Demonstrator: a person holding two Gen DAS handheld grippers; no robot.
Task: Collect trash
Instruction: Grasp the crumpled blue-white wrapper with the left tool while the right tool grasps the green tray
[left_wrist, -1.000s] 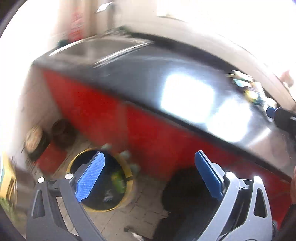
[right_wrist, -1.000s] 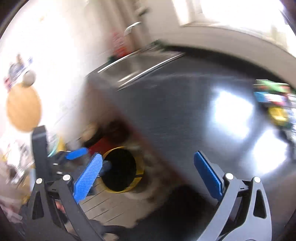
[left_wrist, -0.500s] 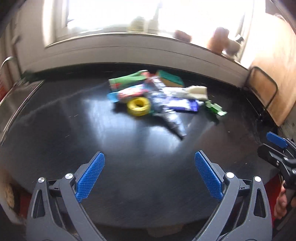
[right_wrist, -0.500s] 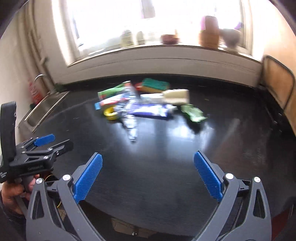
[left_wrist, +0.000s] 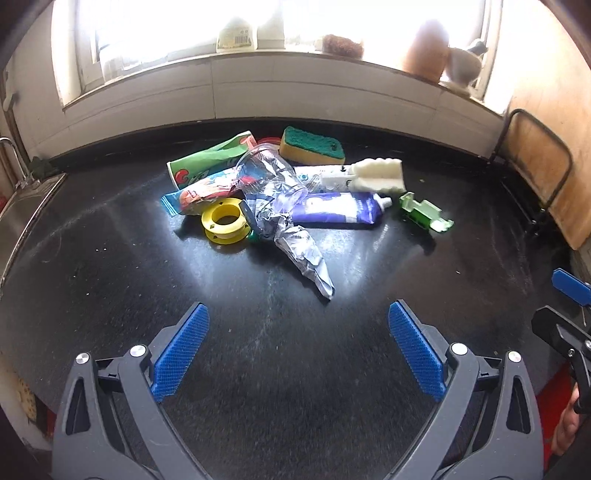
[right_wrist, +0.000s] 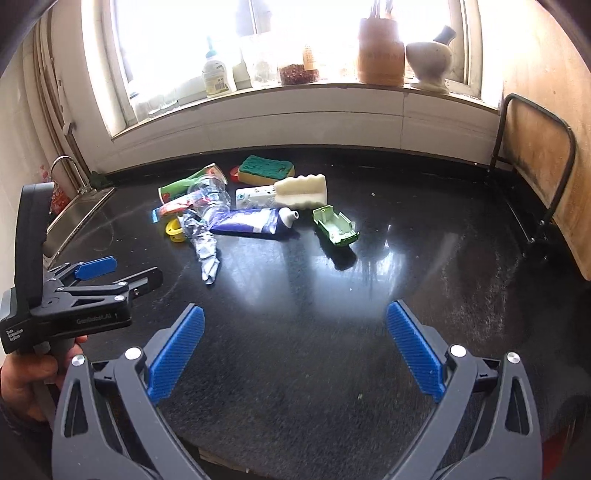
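A heap of trash lies on the black counter (left_wrist: 110, 295): a crumpled silver wrapper (left_wrist: 303, 251), a clear plastic cup (left_wrist: 273, 173), a purple tube (left_wrist: 340, 212), a yellow spool (left_wrist: 223, 219), a green paper cup (left_wrist: 207, 160), a green-topped sponge (left_wrist: 312, 146), a white foam piece (left_wrist: 376, 173) and a green plastic piece (left_wrist: 424, 212). My left gripper (left_wrist: 297, 354) is open and empty, short of the wrapper. My right gripper (right_wrist: 293, 350) is open and empty, further right; the heap (right_wrist: 240, 206) lies ahead to its left.
A steel sink (right_wrist: 79, 214) with a tap is at the counter's left end. A dark metal rack (right_wrist: 535, 166) and a wooden board (right_wrist: 546, 155) stand at the right. Bottles, jars and a mortar (right_wrist: 432, 59) line the windowsill behind.
Both grippers swung up from the yellow-rimmed bin on the floor to face the counter and the trash heap, then moved a little closer. Both stayed open.
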